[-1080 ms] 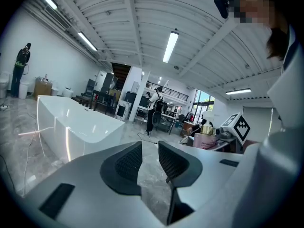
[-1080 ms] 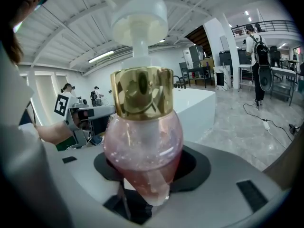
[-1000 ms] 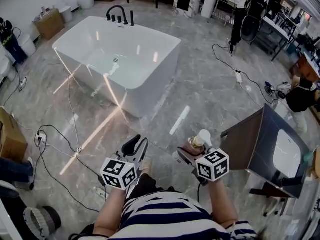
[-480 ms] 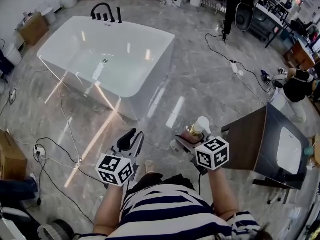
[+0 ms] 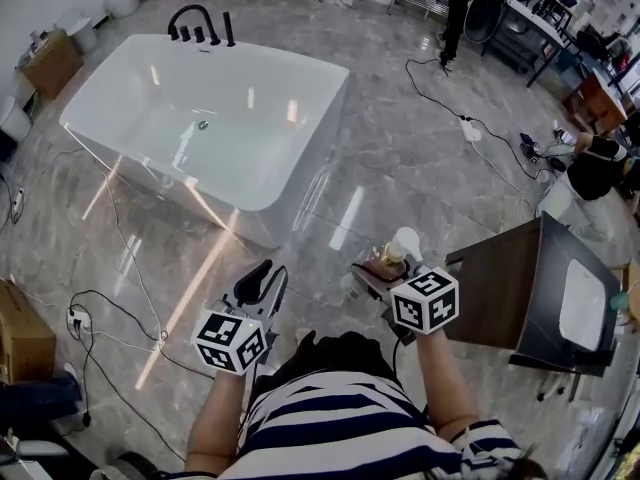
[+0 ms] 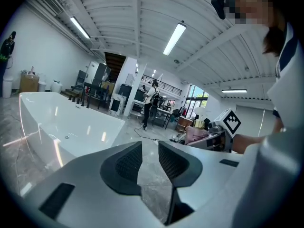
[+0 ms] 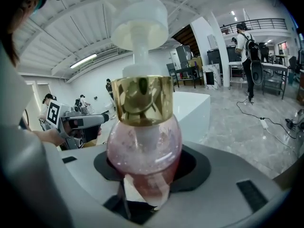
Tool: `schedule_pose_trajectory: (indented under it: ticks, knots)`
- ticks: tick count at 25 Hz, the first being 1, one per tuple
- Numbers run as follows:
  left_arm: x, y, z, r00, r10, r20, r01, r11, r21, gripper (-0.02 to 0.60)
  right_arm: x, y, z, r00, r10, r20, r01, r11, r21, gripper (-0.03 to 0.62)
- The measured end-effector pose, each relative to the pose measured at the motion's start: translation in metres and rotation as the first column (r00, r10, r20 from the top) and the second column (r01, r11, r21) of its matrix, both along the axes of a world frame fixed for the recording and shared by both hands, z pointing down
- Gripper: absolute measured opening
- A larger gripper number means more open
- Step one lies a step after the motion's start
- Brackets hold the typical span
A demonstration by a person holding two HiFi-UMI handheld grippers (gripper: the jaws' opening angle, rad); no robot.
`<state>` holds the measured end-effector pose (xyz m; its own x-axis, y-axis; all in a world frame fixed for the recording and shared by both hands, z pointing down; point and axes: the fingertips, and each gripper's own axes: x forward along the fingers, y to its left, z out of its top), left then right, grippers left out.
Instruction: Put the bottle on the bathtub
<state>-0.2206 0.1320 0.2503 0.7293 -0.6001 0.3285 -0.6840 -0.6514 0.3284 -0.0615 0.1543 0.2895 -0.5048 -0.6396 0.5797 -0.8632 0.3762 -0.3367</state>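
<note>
Two right gripper (image 7: pixel 145 177) jaws pinch the bottle (image 7: pixel 144 141), unclear in head view.

On my feed the bottle (image 7: pixel 142 146) was translucent pink, with a gold collar and a cream pump. The bathtub (image 5: pixel 200 118) was glossy white, its taps (image 5: pixel 229 30) black. The floor (image 5: pixel 400 158) was grey marbled, and the person's shirt (image 5: pixel 340 433) navy-and-white striped.

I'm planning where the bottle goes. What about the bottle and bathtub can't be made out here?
- Base of the bottle: in the right gripper view it is sunk between the jaws of the right tool. In the head view the tool itself hides it.
- The bathtub: in the right gripper view it is partly behind the bottle. In the left gripper view its near part is behind the left tool.
- The faucet: too small for detail in the head view.
</note>
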Motion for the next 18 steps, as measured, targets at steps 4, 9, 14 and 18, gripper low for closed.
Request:
schedule_pose_trajectory:
  ticks: [4, 9, 14, 18]
  knots:
    - [0.010, -0.014, 0.007, 1.000, 0.013, 0.001, -0.013, 1.000, -0.019, 0.117, 0.007, -0.014, 0.009, 1.000, 0.012, -0.005, -0.012, 1.000, -0.024, 0.232]
    - [0.025, -0.036, 0.010, 1.000, 0.020, 0.014, -0.019, 0.999, -0.032, 0.117, 0.018, -0.046, 0.018, 1.000, -0.003, -0.011, 0.003, 0.999, -0.039, 0.232]
    - [0.039, -0.082, 0.015, 1.000, -0.024, 0.010, 0.024, 0.999, -0.021, 0.117, 0.026, -0.092, 0.028, 0.998, -0.058, -0.014, 0.057, 0.998, -0.028, 0.232]
    - [0.064, -0.120, 0.015, 0.999, -0.053, 0.013, 0.053, 0.998, -0.016, 0.117, 0.040, -0.129, 0.036, 0.994, -0.104, -0.014, 0.103, 0.994, -0.037, 0.232]
